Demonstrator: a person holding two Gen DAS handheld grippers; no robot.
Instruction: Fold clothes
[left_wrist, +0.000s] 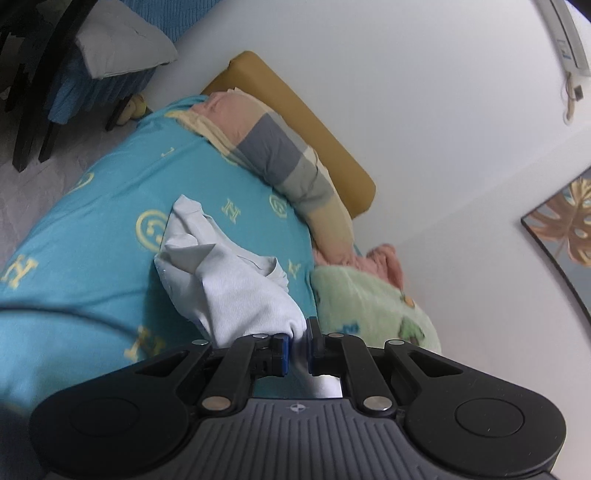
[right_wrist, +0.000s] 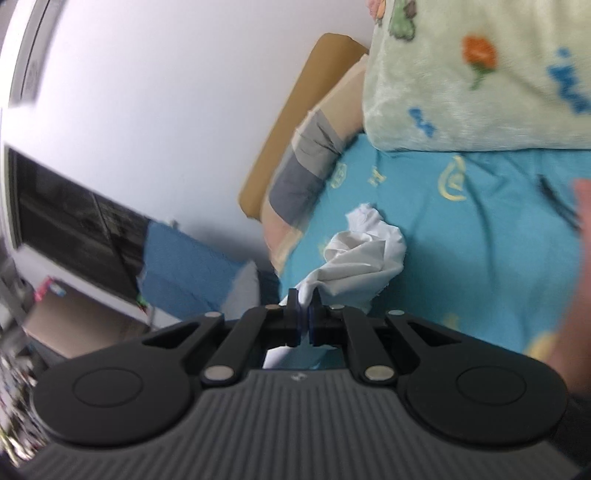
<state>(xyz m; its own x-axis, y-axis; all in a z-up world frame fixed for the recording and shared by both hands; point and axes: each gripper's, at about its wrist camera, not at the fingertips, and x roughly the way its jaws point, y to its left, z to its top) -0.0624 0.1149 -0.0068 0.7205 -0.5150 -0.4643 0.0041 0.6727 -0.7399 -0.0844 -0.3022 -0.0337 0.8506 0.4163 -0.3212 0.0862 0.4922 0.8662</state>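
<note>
While both claws are closed on cloth, a white garment (left_wrist: 225, 280) is held bunched above a turquoise bedsheet (left_wrist: 92, 229) at lower centre of each view. Left gripper (left_wrist: 298, 341): jaws nearly closed, a pinched fold gripped between blue pads. Right gripper (right_wrist: 303, 317): jaws closed, a twisted corner of the same garment (right_wrist: 362, 254) clamped. Two separate edges appear to be held so the crumpled piece can be drawn apart and laid flat; folding is judged not yet begun. Surface: a bed, printed with yellow letters and smiley faces. A checked pillow (left_wrist: 280, 155) and mustard headboard (left_wrist: 314, 136) are noted at upper centre, a green fleece blanket (right_wrist: 480, 74) at upper right, white wall (left_wrist: 424, 110) behind. The right view is blurred.
</note>
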